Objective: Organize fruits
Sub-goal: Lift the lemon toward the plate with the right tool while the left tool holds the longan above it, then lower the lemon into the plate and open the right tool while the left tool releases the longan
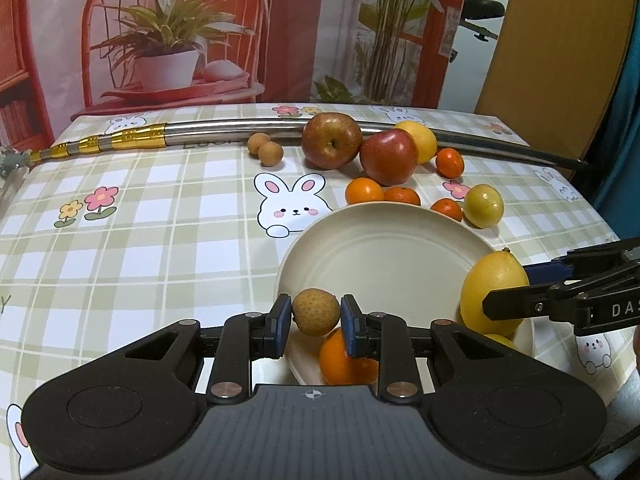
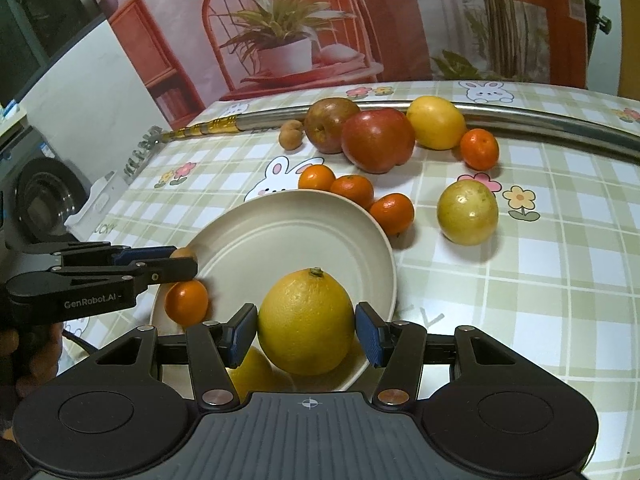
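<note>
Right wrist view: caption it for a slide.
Right gripper fingers clamp a yellow lemon over the cream plate.

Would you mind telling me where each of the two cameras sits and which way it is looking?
Left wrist view: sits on the left tool, looking forward and down over the cream plate; its own fingers grip a small brown fruit, and the right tool enters from the right.
Right wrist view: sits on the right tool, looking forward and down at the same plate; its fingers grip a yellow lemon, and the left tool enters from the left.
Shared: plate, lemon, both tools, two red apples and a steel pipe.
</note>
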### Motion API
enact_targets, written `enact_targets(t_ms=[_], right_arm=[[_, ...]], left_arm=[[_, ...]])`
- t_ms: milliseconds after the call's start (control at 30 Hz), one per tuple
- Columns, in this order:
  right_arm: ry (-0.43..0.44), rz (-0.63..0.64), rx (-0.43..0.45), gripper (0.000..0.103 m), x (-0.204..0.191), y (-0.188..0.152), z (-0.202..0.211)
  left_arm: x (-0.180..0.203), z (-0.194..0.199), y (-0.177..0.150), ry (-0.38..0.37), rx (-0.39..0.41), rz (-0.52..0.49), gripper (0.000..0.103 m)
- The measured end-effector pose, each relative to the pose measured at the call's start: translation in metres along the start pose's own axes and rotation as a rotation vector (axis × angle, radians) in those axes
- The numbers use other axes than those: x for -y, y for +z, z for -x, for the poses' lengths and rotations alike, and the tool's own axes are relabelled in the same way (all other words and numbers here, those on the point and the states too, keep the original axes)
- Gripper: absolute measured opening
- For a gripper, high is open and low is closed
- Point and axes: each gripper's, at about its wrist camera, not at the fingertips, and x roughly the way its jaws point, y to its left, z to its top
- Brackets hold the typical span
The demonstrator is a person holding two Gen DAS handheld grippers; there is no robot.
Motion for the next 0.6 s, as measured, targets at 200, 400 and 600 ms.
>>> enact_targets(t_ms=[200, 400, 600], right_arm=[[-0.005, -0.003, 0.006, 0.051, 0.0009, 0.0, -0.0001], [-0.027, -0.003, 0.037, 0.051, 0.0042, 0.0019, 0.004], [-0.037, 0.003, 0.045, 0.051, 0.0061, 0.0025, 0.0051]], left_arm=[[0.0015, -0.0007, 0.0, 0.007, 0.002, -0.009, 0.029], [0.0036, 0.0007, -0.0008, 0.018, 0.008, -0.017, 0.029], [0.0031, 0.0009, -0.001, 0.018, 0.009, -0.012, 0.029]])
